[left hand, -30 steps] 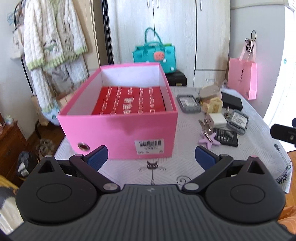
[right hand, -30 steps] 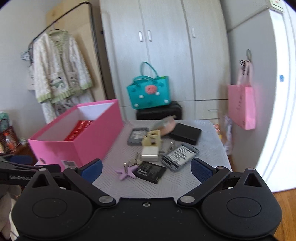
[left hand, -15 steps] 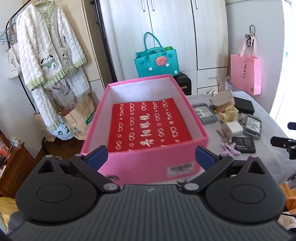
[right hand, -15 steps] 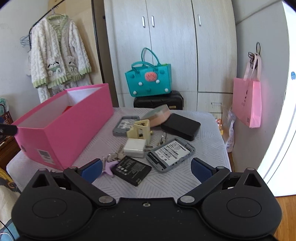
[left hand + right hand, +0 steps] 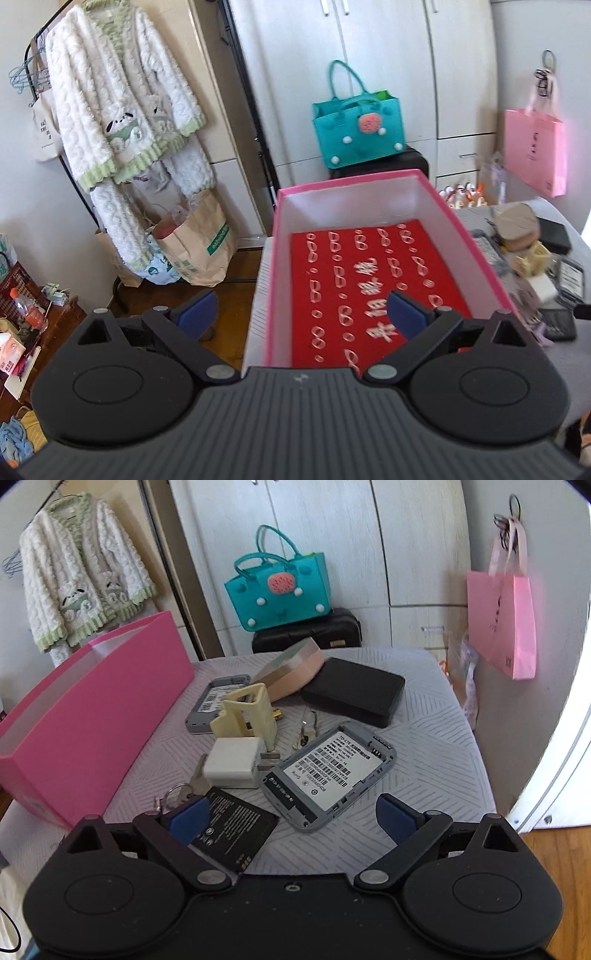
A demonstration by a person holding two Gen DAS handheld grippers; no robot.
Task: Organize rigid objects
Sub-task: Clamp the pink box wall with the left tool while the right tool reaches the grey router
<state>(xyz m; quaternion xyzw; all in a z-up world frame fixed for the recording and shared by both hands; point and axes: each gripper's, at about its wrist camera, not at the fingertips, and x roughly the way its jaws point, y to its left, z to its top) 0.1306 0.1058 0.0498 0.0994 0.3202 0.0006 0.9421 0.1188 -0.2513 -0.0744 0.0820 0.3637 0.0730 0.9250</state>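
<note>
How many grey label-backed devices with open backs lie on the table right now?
2. The near grey device lies just ahead of the right gripper, beside the white charger. The far grey device lies behind the cream holder, near the pink box. Others may be hidden.

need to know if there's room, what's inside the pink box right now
Inside the pink box, only a flat red sheet with pale printed loops and characters lies across the bottom. The left tongs, open, cover its near edge. Anything beneath the sheet is hidden.
</note>
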